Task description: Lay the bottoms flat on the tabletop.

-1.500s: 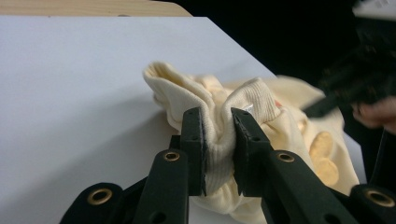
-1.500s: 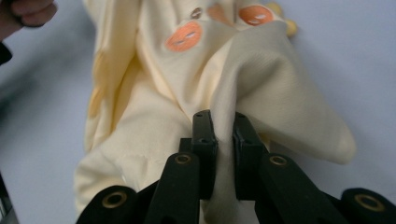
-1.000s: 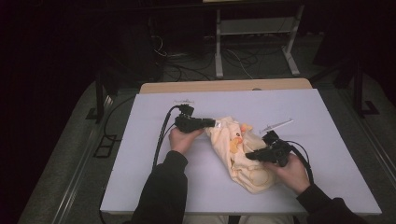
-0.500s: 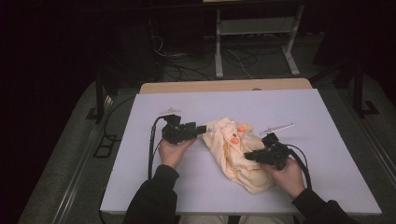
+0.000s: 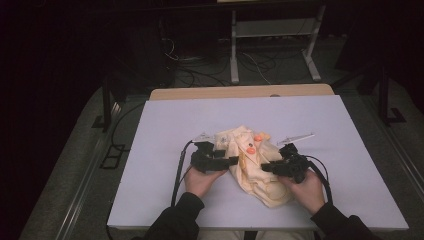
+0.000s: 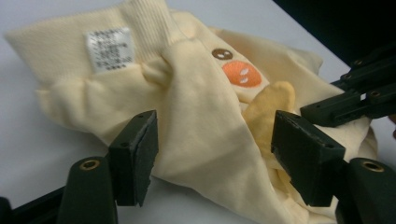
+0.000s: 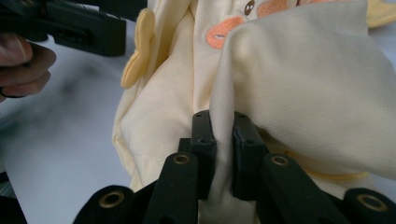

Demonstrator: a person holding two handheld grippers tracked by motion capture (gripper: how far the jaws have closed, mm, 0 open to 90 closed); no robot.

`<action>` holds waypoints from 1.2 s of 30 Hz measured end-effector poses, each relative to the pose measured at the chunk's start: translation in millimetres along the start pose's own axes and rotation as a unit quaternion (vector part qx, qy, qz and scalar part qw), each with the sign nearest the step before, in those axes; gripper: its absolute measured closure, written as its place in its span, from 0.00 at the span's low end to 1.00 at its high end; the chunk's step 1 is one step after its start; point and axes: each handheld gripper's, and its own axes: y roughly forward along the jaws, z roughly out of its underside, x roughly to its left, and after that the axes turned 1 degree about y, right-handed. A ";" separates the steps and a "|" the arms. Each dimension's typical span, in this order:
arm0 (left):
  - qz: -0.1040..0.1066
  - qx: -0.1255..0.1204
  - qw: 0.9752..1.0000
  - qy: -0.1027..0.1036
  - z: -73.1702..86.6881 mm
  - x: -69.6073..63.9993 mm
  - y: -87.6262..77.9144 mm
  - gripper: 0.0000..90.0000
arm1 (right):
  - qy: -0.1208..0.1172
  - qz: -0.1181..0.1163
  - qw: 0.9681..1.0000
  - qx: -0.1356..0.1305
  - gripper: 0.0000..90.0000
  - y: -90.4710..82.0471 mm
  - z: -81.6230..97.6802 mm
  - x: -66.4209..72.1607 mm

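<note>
1. The yellow baby top (image 5: 252,165) lies bunched up on the counter (image 5: 165,125).
2. The right claw (image 7: 223,140) pinches a fold.
3. The left claw (image 6: 212,149) just opened wide; grab the near edge gently.

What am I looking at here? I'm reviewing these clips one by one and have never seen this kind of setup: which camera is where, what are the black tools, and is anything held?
A person sits at a white table and works with two hand-held black tongs, one per hand. The high view looks down from above: the left tongs are on the left, the right tongs on the right. The other two pictures come from small cameras riding on each tool, looking along its two jaws.

On the table lies a crumpled cream baby garment with orange embroidered patches and a white care label.

The right tongs are shut on a fold of the garment. The left tongs have just been opening: their jaws stand apart on either side of the cloth without pressing on it.
</note>
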 end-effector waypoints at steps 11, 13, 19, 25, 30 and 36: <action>-0.049 0.015 0.999 0.012 -5.2 -16.7 25.3 0.31 | -0.011 0.010 1.000 0.005 0.89 4.0 1.8 2.5; -0.063 0.024 0.998 0.021 -5.1 -17.5 30.3 0.34 | -0.012 0.011 1.000 0.006 0.89 4.2 1.9 2.6; -0.068 0.040 0.997 0.023 -4.6 -8.0 32.3 0.72 | -0.017 0.011 1.000 0.009 0.86 3.8 0.7 2.4; -0.053 0.047 0.997 0.025 -3.3 -1.8 29.3 0.90 | -0.040 0.010 0.999 -0.002 0.64 -6.2 -6.7 3.0; -0.037 0.049 0.998 0.021 -3.2 3.4 25.1 0.93 | -0.053 -0.009 0.998 -0.024 0.45 -24.3 -26.1 -3.2; -0.031 0.047 0.998 0.021 -2.7 4.0 19.6 0.93 | -0.064 0.026 0.997 -0.020 0.36 -21.7 -60.2 -22.5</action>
